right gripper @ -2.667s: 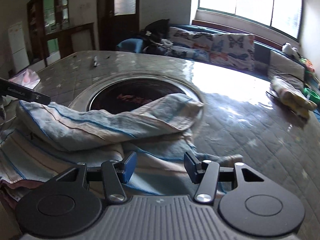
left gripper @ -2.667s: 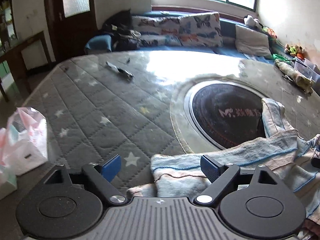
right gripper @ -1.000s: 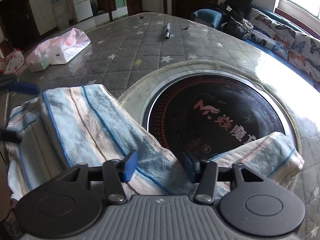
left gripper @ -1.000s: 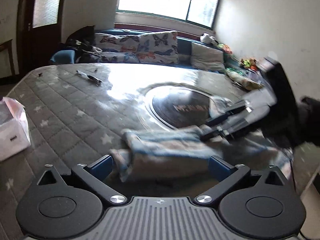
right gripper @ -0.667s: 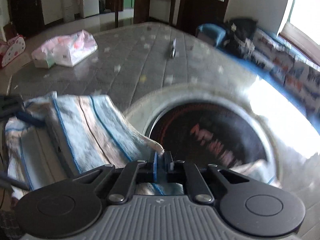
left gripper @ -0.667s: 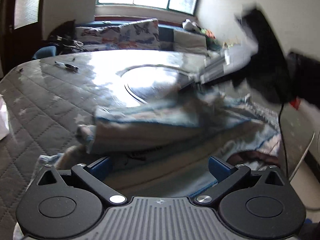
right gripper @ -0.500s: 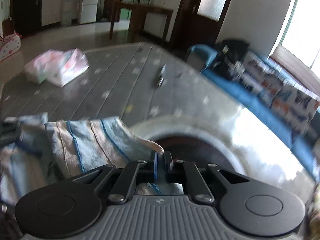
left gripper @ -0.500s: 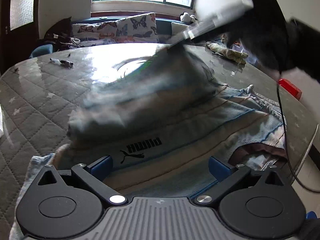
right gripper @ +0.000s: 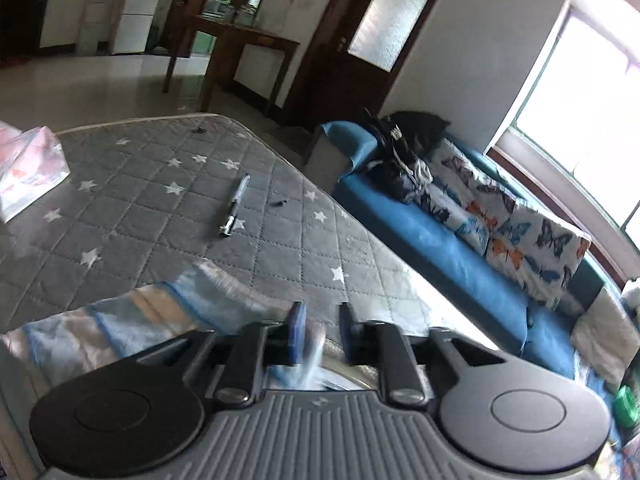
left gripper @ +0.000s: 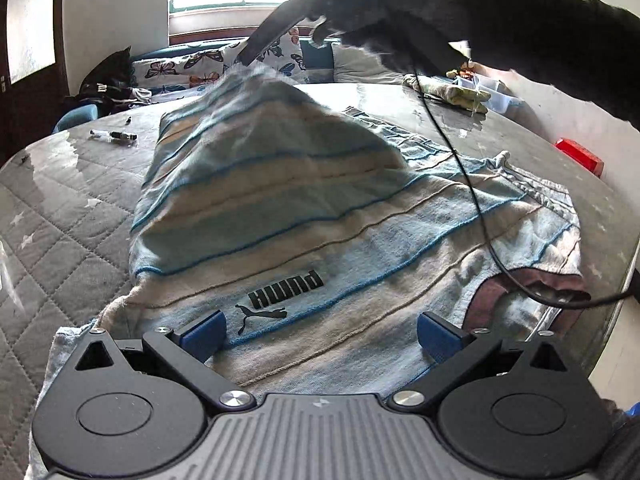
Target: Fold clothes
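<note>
A blue and beige striped shirt (left gripper: 360, 216) with a black logo lies spread on the round grey quilted table (left gripper: 60, 200). My left gripper (left gripper: 320, 332) is open, low over the shirt's near edge, its jaws wide apart with cloth below them. My right gripper (right gripper: 320, 332) hangs over the shirt's far part; its jaws stand a little apart and blurred cloth (right gripper: 200, 312) slips down from them. In the left wrist view the right gripper's dark body (left gripper: 276, 28) is at the peak of the raised fold (left gripper: 256, 80).
A pen (right gripper: 234, 204) (left gripper: 114, 135) lies on the table's far side. A pink and white bag (right gripper: 28, 168) sits at the table's left edge. A blue sofa (right gripper: 460, 248) with butterfly cushions runs along the window wall. A black cable (left gripper: 472, 184) crosses the shirt. A red object (left gripper: 580, 156) lies at the right rim.
My right gripper, shut on a shirt corner, lifted and carried it across, unfolding the shirt; its jaws have now parted and the cloth is slipping out. My left gripper stayed open.
</note>
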The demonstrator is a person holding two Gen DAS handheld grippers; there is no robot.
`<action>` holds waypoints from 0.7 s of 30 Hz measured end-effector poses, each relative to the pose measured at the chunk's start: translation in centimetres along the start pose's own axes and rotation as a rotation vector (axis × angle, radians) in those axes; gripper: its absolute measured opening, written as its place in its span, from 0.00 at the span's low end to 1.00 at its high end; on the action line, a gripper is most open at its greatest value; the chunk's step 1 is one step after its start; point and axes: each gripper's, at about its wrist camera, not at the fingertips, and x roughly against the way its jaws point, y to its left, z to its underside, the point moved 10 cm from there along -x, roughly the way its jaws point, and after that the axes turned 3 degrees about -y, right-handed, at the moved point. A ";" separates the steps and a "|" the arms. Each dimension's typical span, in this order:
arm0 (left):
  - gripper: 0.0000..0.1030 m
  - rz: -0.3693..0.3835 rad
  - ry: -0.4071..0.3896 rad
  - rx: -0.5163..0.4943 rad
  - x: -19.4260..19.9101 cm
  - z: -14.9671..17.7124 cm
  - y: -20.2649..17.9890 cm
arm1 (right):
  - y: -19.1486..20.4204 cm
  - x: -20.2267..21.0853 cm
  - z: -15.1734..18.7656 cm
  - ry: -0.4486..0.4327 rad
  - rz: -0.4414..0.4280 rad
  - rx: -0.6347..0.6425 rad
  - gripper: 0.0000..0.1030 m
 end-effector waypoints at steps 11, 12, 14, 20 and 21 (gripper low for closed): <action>1.00 -0.003 -0.004 0.024 -0.2 -1.4 0.2 | -4.4 0.8 7.6 0.217 -0.003 -0.138 0.26; 1.00 -0.004 -0.008 0.033 -0.3 -2.0 0.3 | -4.7 0.8 8.9 0.240 0.002 -0.153 0.26; 1.00 -0.005 -0.016 0.052 -0.5 -3.2 0.6 | -5.1 0.5 11.0 0.273 -0.001 -0.192 0.27; 1.00 -0.046 -0.027 0.073 -3.0 -7.1 1.7 | -6.6 -0.3 15.0 0.299 0.023 -0.296 0.29; 1.00 -0.045 -0.022 0.077 -3.7 -7.6 1.8 | -7.0 -0.3 15.2 0.289 0.028 -0.313 0.30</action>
